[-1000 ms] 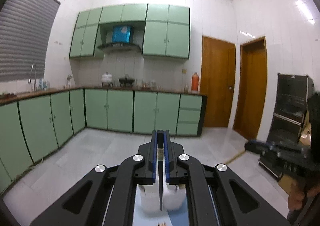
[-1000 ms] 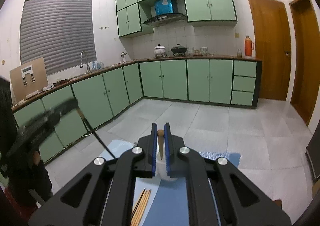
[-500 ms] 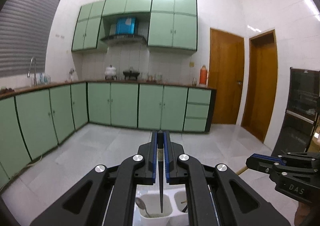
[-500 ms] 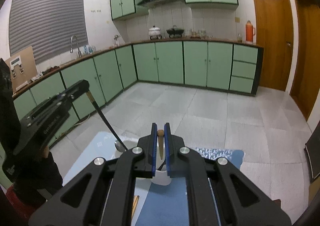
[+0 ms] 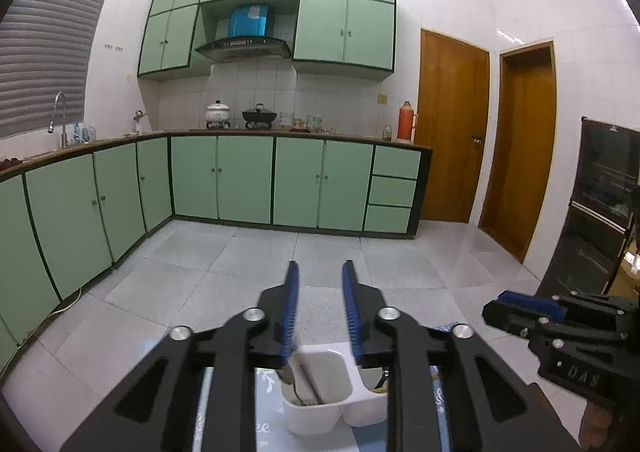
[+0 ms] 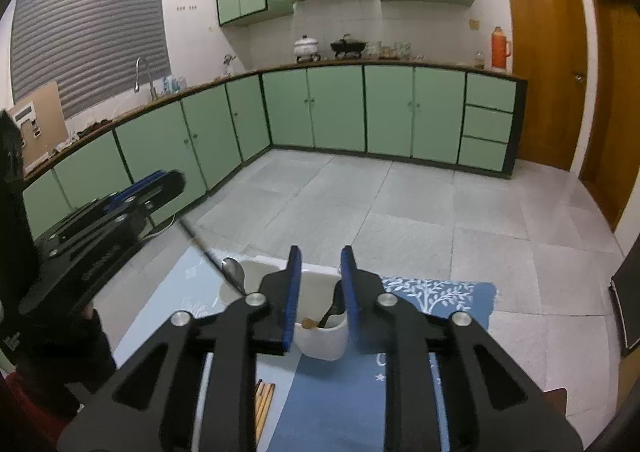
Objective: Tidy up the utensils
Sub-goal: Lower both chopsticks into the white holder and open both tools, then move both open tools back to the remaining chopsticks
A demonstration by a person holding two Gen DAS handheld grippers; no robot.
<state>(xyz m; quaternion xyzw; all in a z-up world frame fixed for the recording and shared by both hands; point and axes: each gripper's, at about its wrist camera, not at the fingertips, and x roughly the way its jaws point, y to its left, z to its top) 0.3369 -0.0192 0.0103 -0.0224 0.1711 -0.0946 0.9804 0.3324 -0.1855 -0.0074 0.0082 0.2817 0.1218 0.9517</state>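
Nearest of all, a few wooden chopsticks (image 6: pixel 264 402) lie flat on the blue patterned mat (image 6: pixel 340 408), their tips showing just left of the right gripper's frame. Above the mat both claws hover over a white two-compartment utensil holder (image 5: pixel 320 410). The left gripper (image 5: pixel 320 312) has its blue-padded jaws opening with clear air between them; just below, a metal spoon (image 5: pixel 294 376) with a dark handle stands tilted in the holder's left compartment, free of the pads. From the right wrist view that same spoon (image 6: pixel 233 272) leans out toward the left, its bowl above the rim and its thin handle (image 6: pixel 198 242) slanting up toward the left gripper's dark body (image 6: pixel 108 224). The right gripper (image 6: pixel 320 292) is likewise opening, nothing pinched between its jaws; under it, a utensil with a rounded wooden end (image 6: pixel 309 323) rests in the holder's right compartment, touching the wall. What else sits in that compartment I cannot make out. Beyond the mat stretches pale tiled floor (image 5: pixel 248 264), then a run of green cabinets (image 5: pixel 248 180) under a counter with pots (image 5: pixel 218 114) and an orange thermos (image 5: pixel 406 122), and brown doors (image 5: pixel 454 132) to the far right.
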